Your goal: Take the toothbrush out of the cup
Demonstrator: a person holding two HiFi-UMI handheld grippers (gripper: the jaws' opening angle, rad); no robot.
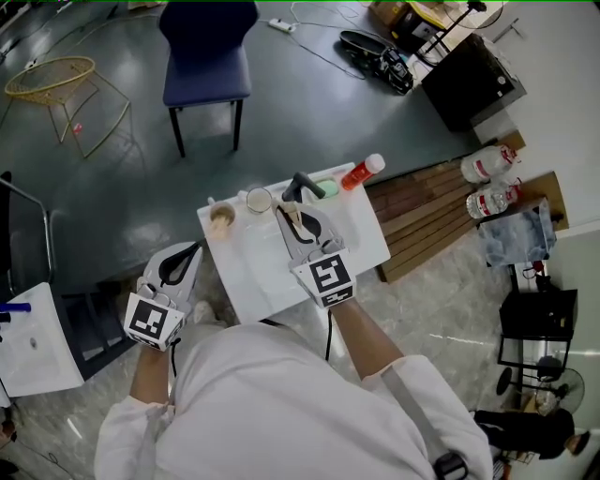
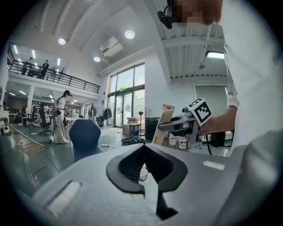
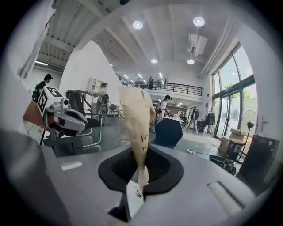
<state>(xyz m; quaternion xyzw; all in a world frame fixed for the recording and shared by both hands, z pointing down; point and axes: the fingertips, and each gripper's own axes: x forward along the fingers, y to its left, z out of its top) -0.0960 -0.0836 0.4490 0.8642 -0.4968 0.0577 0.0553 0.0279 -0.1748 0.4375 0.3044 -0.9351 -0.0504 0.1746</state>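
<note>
Big open lab or workshop hall, not a home. The high white ceiling (image 2: pixel 88 26) is carrying round lights (image 2: pixel 129 34) and an air-conditioning unit (image 2: pixel 110 45). A railed mezzanine (image 2: pixel 57 77) is running along the far wall, with people standing on it. Tall windows (image 2: pixel 128 92) are letting in daylight. More people (image 2: pixel 61 117) are standing on the grey floor (image 1: pixel 309 122). A power strip (image 1: pixel 281 25), cardboard boxes (image 2: pixel 132 128), a black equipment case (image 1: pixel 469 80) and a fan (image 3: pixel 249 118) are sitting about. A small white table (image 1: pixel 251 277) is serving as the work spot.
</note>
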